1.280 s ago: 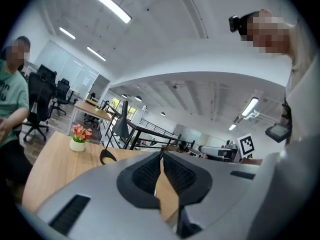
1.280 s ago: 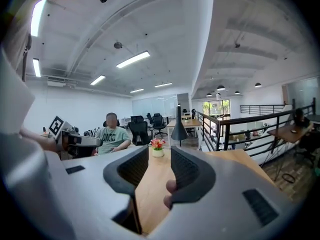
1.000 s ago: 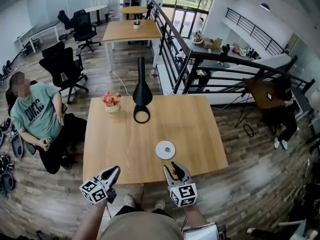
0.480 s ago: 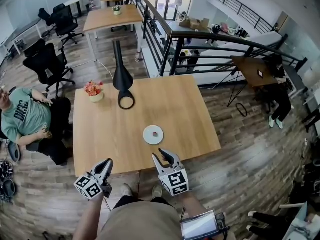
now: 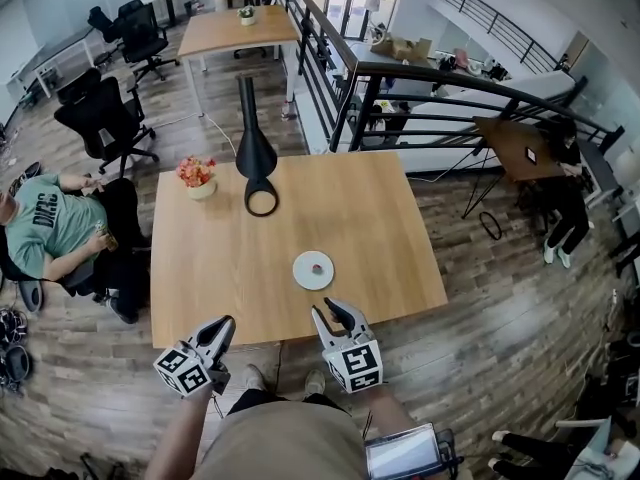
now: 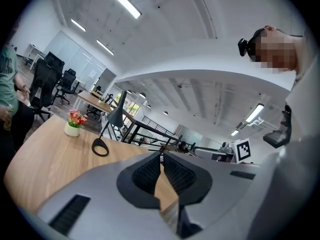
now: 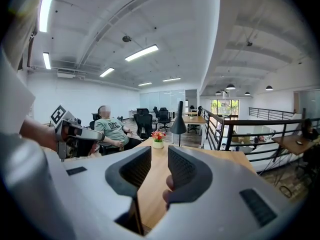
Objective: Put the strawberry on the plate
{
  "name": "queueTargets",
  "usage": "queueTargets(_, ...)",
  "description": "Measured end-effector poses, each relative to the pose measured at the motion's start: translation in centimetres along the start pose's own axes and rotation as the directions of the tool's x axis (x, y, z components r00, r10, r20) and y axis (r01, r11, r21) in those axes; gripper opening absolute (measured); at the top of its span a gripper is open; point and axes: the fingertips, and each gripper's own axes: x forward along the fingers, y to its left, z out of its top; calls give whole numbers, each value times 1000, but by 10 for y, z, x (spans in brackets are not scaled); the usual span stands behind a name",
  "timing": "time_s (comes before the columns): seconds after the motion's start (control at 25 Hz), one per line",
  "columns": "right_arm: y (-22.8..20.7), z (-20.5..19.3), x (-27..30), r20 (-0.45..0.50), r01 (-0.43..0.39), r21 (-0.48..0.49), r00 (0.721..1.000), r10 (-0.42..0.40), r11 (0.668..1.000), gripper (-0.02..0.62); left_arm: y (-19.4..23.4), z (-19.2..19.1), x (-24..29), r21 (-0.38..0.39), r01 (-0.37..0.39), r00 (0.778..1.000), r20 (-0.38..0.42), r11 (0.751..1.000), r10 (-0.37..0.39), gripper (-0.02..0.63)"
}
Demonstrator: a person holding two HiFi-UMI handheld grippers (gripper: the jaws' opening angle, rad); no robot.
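Lower left, the left gripper (image 5: pixel 222 328) hangs at the surface's (image 5: pixel 220 268) near edge, fingers (image 6: pixel 147 174) pinched together, nothing in them. The strawberry (image 5: pixel 318 267) sits on the plate (image 5: pixel 303 273) mid-frame. Just below it, the right gripper's (image 5: pixel 341 317) fingers are spread and empty.

Shirt print: large dark letters across the seated person's green T-shirt (image 5: pixel 42 230) — roughly "DICC", too blurred to be sure.
Cube markers: black-and-white square code patterns on the left tongs (image 5: pixel 224 325) and right tongs (image 5: pixel 333 313) — patterns only, not legible text.
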Motion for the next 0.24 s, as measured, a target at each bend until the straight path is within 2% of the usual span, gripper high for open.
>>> queueTargets(0.24,5,0,14,-3,-19,-5,1000,19,1000,111,14,9,-3,6,0,1000,13,1000,0,5)
